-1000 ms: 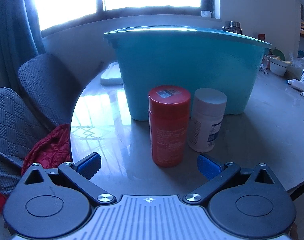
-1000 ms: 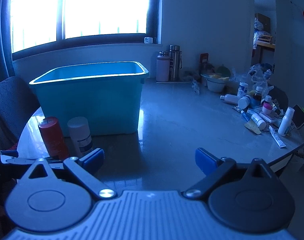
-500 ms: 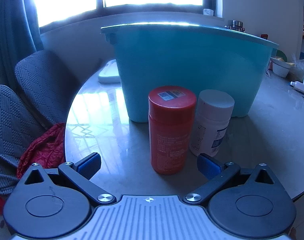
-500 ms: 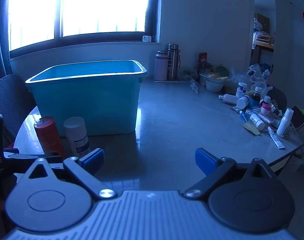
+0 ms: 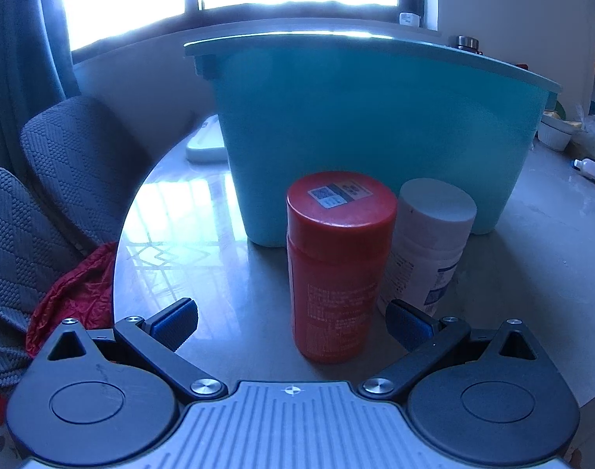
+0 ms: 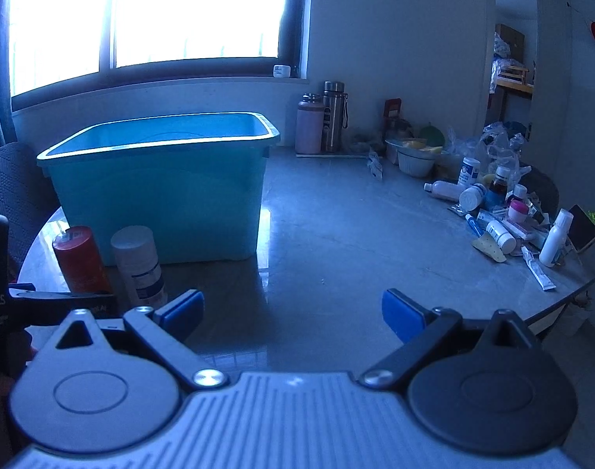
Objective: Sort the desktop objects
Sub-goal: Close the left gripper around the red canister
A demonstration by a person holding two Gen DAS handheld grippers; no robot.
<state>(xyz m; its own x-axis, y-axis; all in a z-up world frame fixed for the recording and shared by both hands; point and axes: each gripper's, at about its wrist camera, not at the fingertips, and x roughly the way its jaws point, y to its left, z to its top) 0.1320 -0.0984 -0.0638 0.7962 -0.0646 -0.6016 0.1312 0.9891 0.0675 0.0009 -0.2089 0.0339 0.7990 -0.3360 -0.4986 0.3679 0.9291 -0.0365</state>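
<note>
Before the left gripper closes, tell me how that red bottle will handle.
The red bottle looks rigid, so it should hold shape. Tall and narrow, it may tip if nudged. The white bottle stands close beside it and could get knocked.

We see both views backlit by a blown-out white window [image 6: 195,11] at twelve o'clock. The room is dim with a blue cast. Glare streaks the glossy bench [image 5: 172,211] at nine o'clock. Fisheye curvature bends the edges; the corners go black.

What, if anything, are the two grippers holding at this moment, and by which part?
Nothing is held. The left gripper has its jaws open to either side of the red bottle without touching it; the right gripper is open over bare table.
</note>
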